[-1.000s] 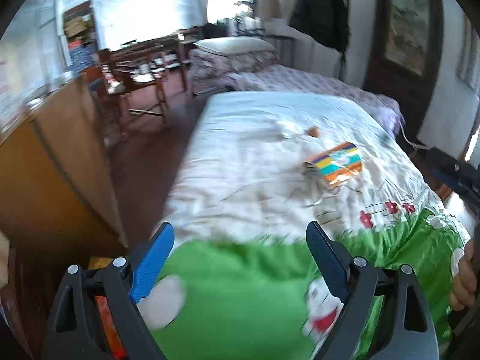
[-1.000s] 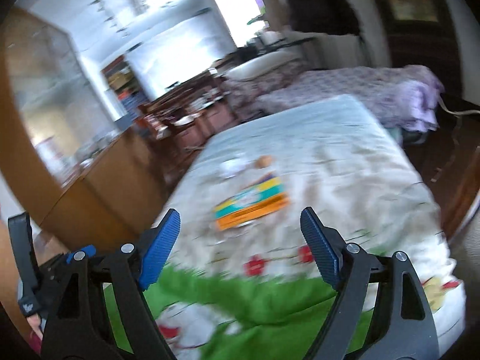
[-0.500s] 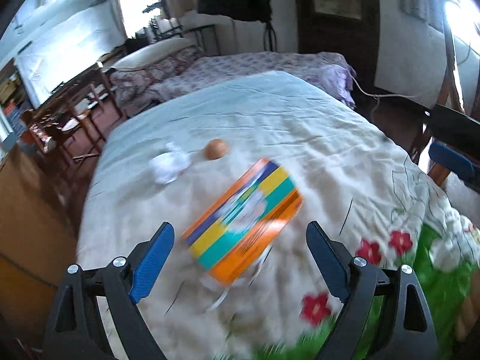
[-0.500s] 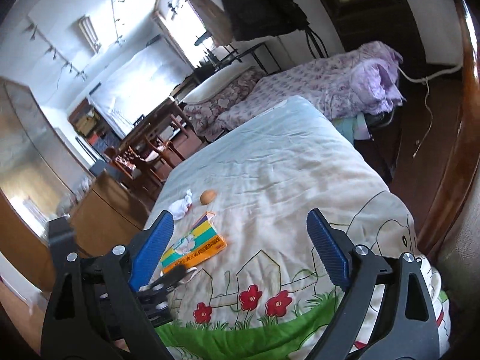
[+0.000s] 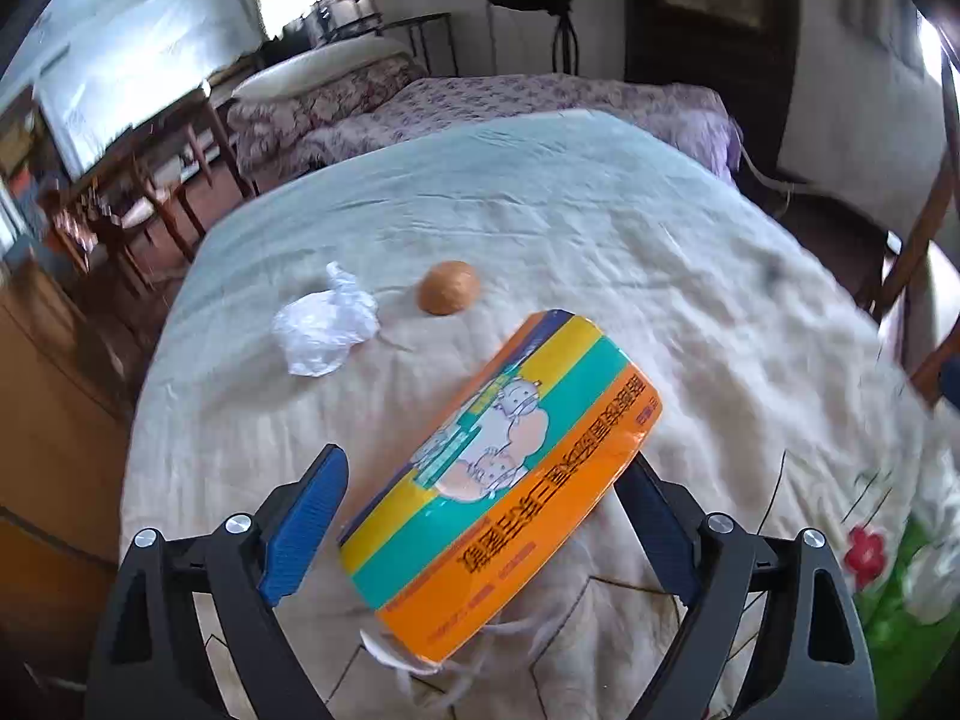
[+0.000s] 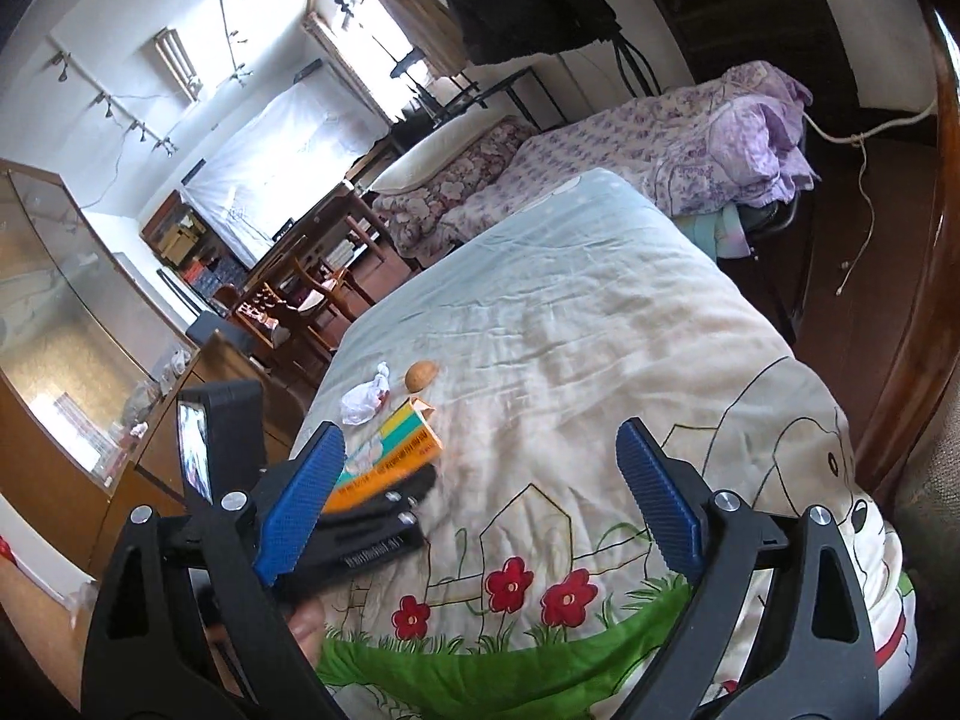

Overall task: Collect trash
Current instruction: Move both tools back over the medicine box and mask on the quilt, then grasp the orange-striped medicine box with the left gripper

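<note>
Left wrist view close over the tissue pack (image 5: 501, 480); right view farther back, same bed (image 6: 600, 324).

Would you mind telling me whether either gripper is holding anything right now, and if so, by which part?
Nothing is held. The left gripper is open around the striped tissue pack, its fingers not closed on it. The right gripper is open over the quilt.

Striped packet (image 5: 504, 474) filling the gap between left gripper (image 5: 480, 516) fingers, bare quilt (image 6: 576, 348) ahead of right gripper (image 6: 480, 504)
</note>
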`<state>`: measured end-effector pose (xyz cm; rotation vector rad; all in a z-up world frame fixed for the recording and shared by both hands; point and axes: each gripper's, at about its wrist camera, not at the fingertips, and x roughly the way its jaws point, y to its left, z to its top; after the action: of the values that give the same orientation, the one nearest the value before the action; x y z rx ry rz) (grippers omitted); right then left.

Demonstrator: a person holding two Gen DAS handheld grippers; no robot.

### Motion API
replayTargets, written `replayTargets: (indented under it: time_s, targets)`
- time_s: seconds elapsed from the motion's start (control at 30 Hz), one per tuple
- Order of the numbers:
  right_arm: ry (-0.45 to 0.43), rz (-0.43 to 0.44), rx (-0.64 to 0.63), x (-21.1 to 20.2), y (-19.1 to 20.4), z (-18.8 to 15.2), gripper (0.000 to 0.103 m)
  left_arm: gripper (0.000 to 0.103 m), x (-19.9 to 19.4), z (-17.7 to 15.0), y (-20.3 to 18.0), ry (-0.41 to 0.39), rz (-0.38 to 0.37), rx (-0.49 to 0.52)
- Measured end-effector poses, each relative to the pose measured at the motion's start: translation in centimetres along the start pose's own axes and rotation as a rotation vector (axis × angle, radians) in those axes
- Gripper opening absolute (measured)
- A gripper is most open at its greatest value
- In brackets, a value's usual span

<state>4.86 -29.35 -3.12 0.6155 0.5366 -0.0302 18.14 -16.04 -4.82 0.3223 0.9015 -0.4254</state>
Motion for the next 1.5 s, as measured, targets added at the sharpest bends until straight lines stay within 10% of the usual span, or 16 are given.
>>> replayTargets:
  time_s: [0.33, 0.67, 0.8, 0.9, 1.33, 1.5]
  targets:
    - [0.013, -0.006, -0.019, 0.0, 0.6, -0.3, 0.089, 0.084, 0.2, 2.1, 7.5, 0.034, -0.237, -0.301]
    - [0.029, 0.003, -0.010, 0.1, 0.6, -0.4, 0.089, 0.082, 1.7, 1.5, 6.3, 0.074, -0.227, -0.298]
    - [0.033, 0.009, -0.002, 0.1, 0.5, -0.5, 0.089, 0.042, 0.8, 1.4, 6.6, 0.040, -0.188, -0.294]
    - [0.038, 0.012, 0.000, 0.3, 0.5, -0.5, 0.089, 0.039, -0.1, 1.2, 7.1, 0.006, -0.176, -0.300]
    - [0.086, 0.003, 0.027, 1.3, 0.2, -0.7, 0.096, 0.097, 4.8, 2.6, 4.3, 0.100, -0.106, -0.161]
    - [0.178, 0.001, 0.090, 2.9, -0.9, -0.8, 0.096, 0.097, 4.6, 2.3, 4.7, 0.095, -0.135, -0.179]
